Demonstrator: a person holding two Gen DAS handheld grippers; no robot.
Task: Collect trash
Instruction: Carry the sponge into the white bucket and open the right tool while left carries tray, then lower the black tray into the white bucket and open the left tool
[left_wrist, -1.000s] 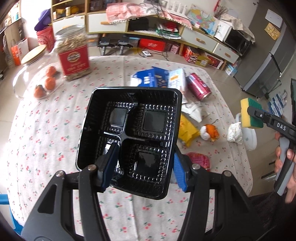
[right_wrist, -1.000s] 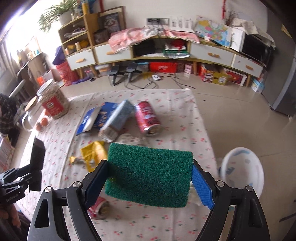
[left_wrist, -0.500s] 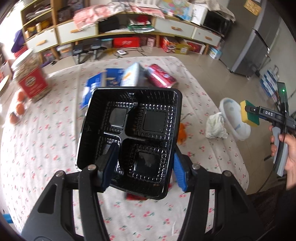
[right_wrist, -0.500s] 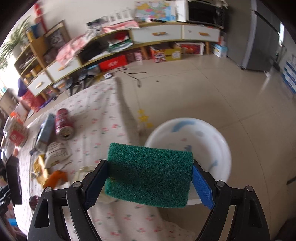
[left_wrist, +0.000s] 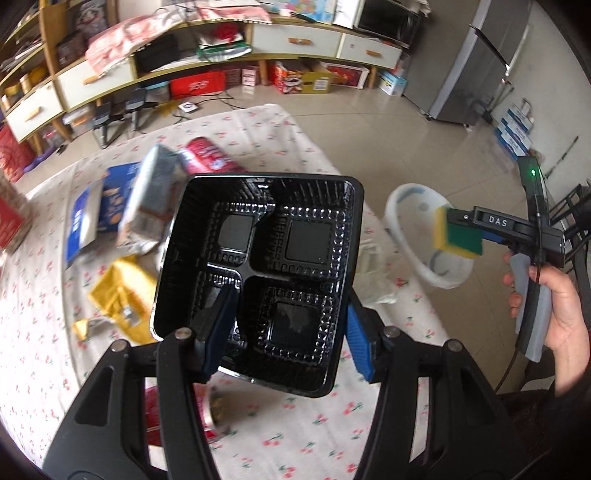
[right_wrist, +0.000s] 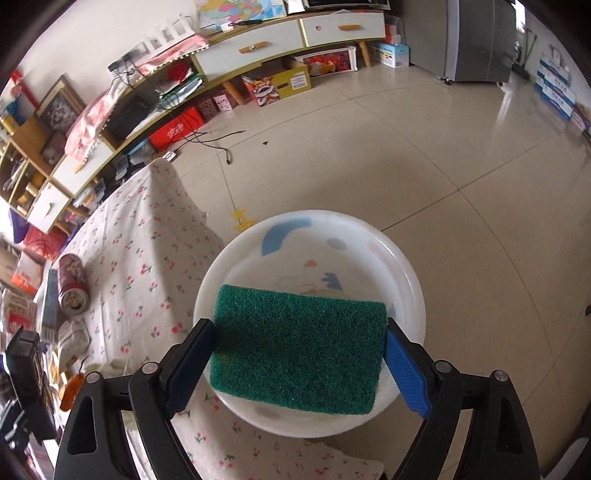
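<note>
Both grippers swung off table toward white basin (right_wrist: 402, 266) on floor; right gripper (right_wrist: 299, 363) now above it, angled steeply down, jaws just opening, green sponge (right_wrist: 299, 347) between pads, slight gap at blue pad; left gripper (left_wrist: 288, 328) tilted down over table edge, clamping black tray (left_wrist: 258, 273); left view alone shows hand (left_wrist: 554, 306) gripping right handle, sponge's yellow side; right view alone shows basin interior.

A black compartment tray (left_wrist: 266, 266) is held tilted above the table; a green-and-yellow sponge (right_wrist: 299, 347) hangs over a white basin (right_wrist: 402, 273)
</note>
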